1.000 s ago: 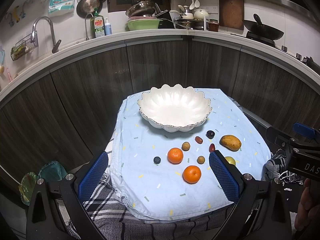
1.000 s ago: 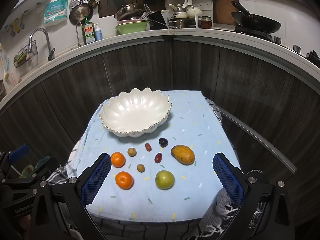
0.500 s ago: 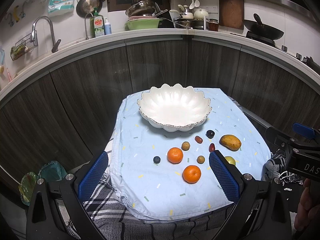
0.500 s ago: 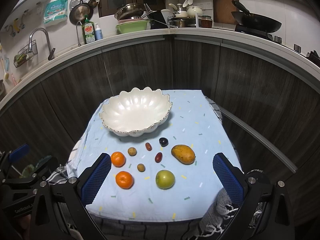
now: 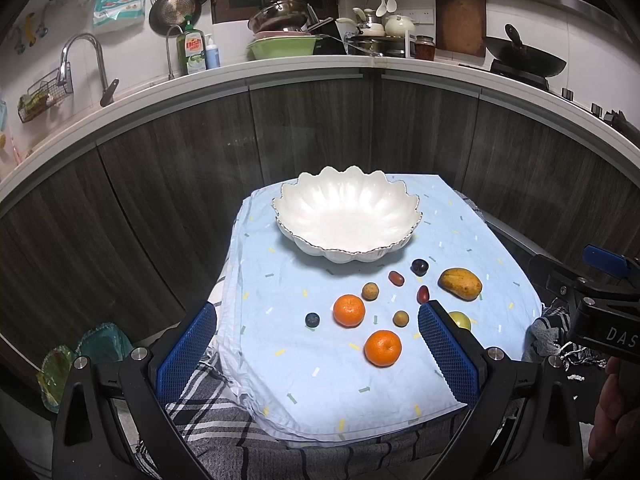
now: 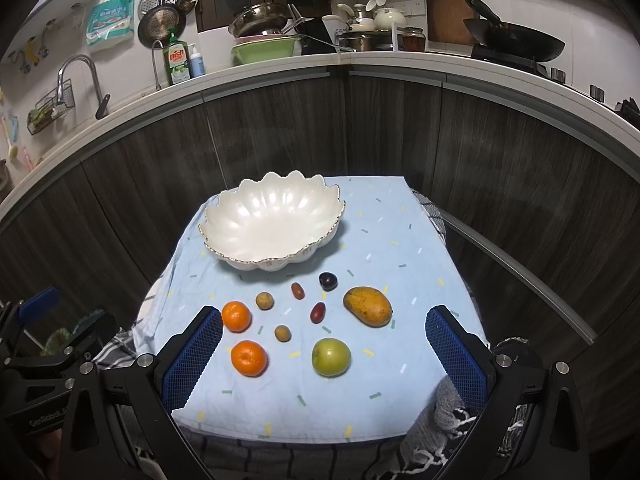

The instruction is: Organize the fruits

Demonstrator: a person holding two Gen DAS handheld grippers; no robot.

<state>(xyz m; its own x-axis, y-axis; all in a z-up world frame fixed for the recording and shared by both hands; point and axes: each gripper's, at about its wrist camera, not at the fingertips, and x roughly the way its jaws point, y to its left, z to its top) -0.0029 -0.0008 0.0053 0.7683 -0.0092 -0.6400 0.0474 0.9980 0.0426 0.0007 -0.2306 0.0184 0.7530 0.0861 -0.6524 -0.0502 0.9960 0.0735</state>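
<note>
Both tongs hang over the near edge of the cloth (image 6: pixel 400 216), holding nothing: the left gripper (image 5: pixel 316 348) gapes wide and so does the right gripper (image 6: pixel 324 348). The white bowl (image 6: pixel 272 216) sits empty toward the far edge. The fruit lies loose on the cloth between bowl and near edge: two oranges (image 6: pixel 236 315), a mango (image 6: pixel 368 306), an apple (image 6: pixel 331 357), a plum (image 6: pixel 328 281), and smaller fruits.
</note>
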